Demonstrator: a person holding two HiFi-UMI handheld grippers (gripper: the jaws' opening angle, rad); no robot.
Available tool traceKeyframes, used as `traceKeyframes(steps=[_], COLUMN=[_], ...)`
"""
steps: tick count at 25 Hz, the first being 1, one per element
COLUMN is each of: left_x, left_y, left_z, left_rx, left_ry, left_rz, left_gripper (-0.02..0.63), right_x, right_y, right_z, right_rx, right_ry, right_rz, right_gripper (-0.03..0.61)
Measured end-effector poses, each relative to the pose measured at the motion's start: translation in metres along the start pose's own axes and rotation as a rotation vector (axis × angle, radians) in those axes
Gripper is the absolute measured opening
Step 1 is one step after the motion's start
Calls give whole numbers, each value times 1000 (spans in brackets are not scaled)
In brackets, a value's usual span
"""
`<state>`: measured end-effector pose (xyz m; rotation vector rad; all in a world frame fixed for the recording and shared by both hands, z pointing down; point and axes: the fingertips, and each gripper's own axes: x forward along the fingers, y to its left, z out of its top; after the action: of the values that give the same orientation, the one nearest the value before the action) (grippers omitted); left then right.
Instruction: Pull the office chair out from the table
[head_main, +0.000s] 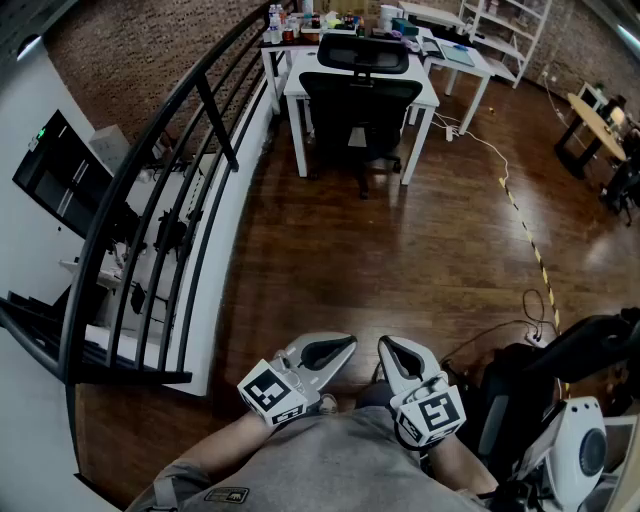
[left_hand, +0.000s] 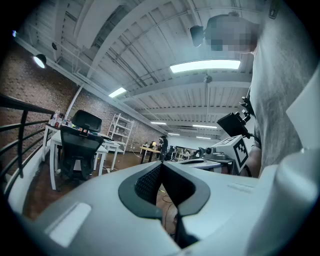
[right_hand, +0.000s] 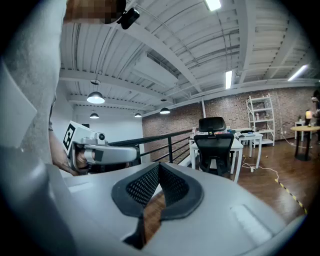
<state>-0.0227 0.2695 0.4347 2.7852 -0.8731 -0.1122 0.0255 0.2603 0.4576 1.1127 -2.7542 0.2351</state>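
Both left gripper (head_main: 348, 345) and right gripper (head_main: 386, 346), pressed together empty, hang far from the office chair (head_main: 360, 100).

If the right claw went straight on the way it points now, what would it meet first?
Likely the black office chair at the white table; nothing shows in between, though depth is unclear.

Left gripper (head_main: 348, 343), right gripper (head_main: 384, 345): closed, empty.
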Motion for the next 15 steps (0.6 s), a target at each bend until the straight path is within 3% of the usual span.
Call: traceKeyframes(steps=[7, 15], left_x=[42, 130], left_y=[52, 139], left_z=[-1, 29], left_rx=[4, 8], left_ry=[-3, -16], left_rz=[35, 92], left_gripper=[6, 6], right_x=[41, 106], right_y=[-57, -163], right_z=[4, 42], right_rx=[-1, -3], right_ry=[-17, -29], right_rz=[7, 37], right_gripper=[6, 6])
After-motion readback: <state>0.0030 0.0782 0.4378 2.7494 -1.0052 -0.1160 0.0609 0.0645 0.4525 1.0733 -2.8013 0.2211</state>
